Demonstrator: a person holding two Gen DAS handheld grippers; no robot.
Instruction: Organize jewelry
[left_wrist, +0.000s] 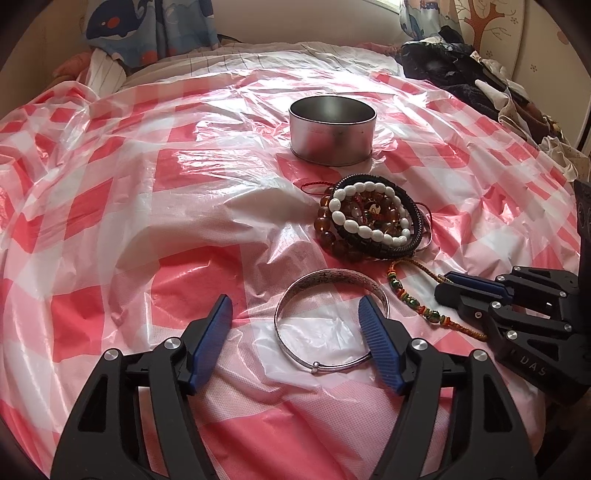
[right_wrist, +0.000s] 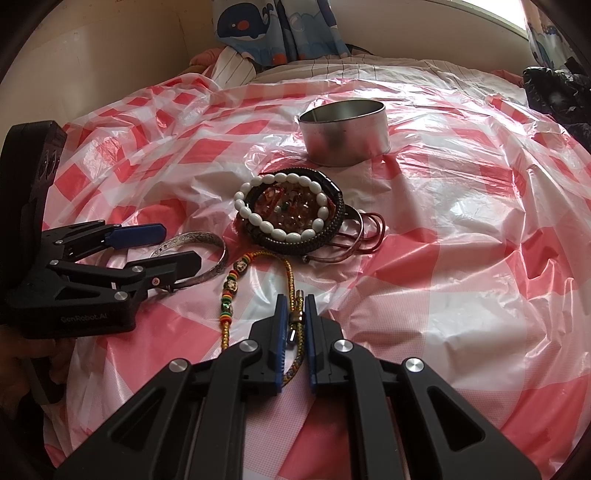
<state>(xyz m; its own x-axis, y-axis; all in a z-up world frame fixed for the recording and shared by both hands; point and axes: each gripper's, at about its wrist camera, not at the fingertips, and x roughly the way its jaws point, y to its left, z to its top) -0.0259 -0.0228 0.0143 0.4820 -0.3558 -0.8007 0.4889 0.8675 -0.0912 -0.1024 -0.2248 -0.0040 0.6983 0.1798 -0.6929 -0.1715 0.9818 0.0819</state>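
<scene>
A round metal tin stands open on the red-and-white checked plastic sheet; it also shows in the right wrist view. In front of it lies a pile of bracelets with a white bead bracelet on top. A silver bangle lies flat; my left gripper is open, its right finger inside the bangle's ring. My right gripper is shut on a braided beaded cord, low on the sheet. The right gripper shows in the left wrist view, the left one in the right wrist view.
Dark clothes and other items are heaped at the far right edge of the bed. A whale-print cloth and a striped pillow lie at the back by the wall. Thin metal bangles stick out beside the pile.
</scene>
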